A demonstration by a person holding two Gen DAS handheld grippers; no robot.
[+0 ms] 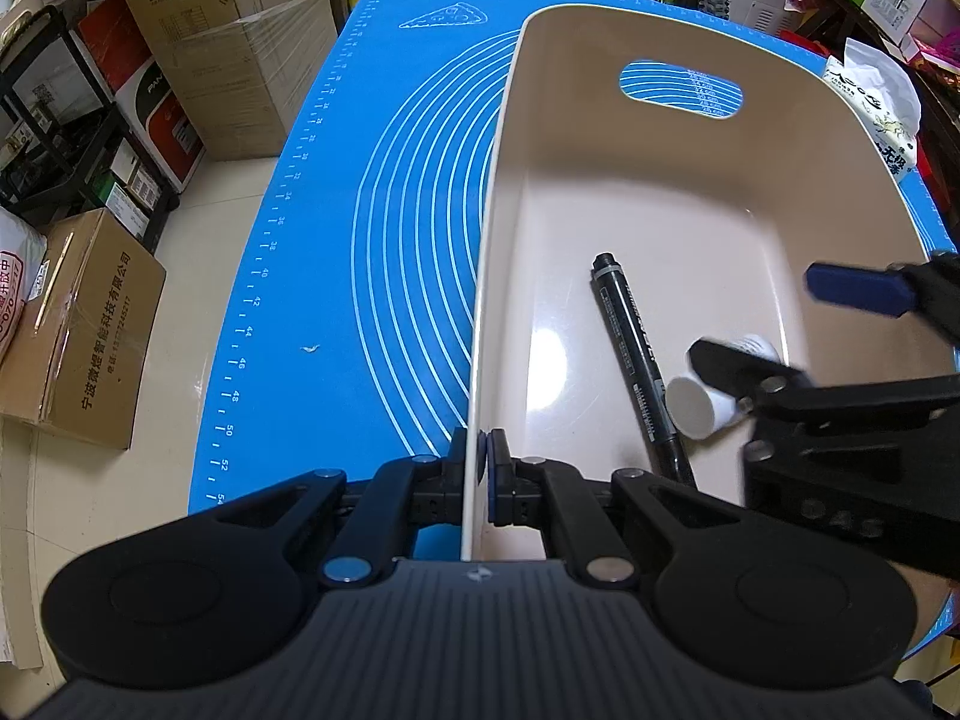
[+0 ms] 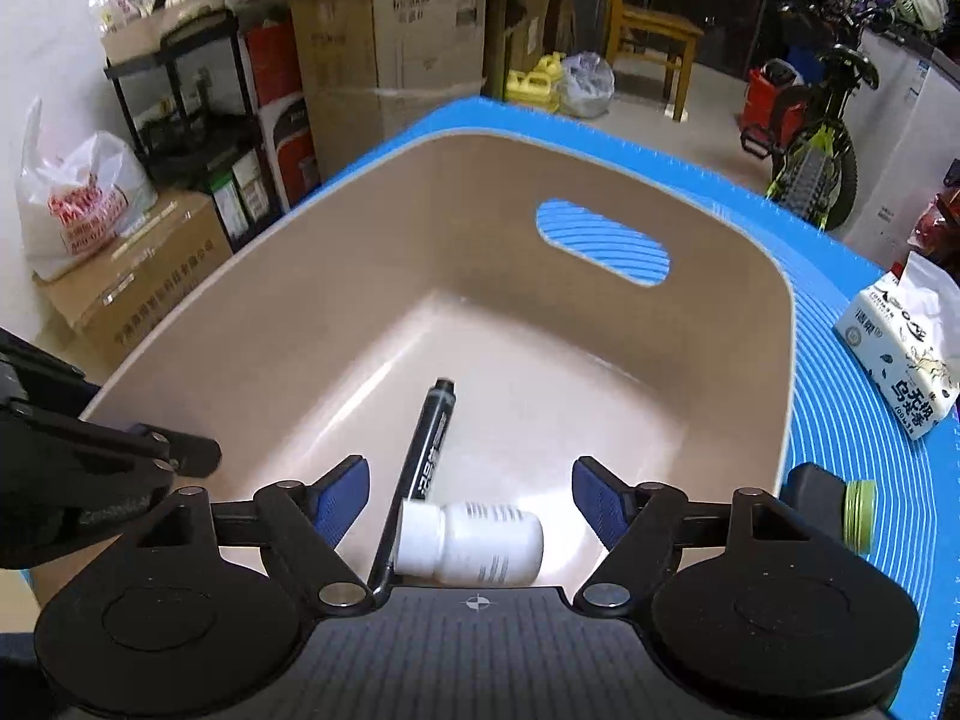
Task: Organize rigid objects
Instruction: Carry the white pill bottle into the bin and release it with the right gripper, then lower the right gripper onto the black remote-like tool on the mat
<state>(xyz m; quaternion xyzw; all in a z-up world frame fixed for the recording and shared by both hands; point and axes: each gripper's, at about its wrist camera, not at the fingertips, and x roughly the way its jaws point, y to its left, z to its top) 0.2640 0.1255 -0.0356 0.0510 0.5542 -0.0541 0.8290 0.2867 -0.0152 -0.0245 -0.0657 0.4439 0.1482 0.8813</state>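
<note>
Meanwhile, the beige bin [image 1: 660, 192] wall was clamped by the left gripper [image 1: 482, 468]. The right gripper [image 2: 471, 495] was spread wide, unloaded; the white bottle [image 2: 474, 546] lay at the marker's [image 2: 429, 450] 5 o'clock.

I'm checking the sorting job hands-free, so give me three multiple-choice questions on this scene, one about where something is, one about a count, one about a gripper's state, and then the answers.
1. Where does the white bottle lie?
A. Inside the beige bin, beside the black marker
B. On the blue mat, outside the bin
C. On the tissue pack

2. How many things lie in the bin?
A. One
B. Two
C. Four

3. What is the left gripper doing?
A. Hanging open above the mat
B. Shut on the marker
C. Shut on the bin's side wall

Answers:
1 A: the right wrist view shows the bottle on its side on the bin's floor, against the marker.
2 B: only the marker and the bottle are seen inside.
3 C: the left wrist view shows its pads pinching the thin wall from both sides.
</note>
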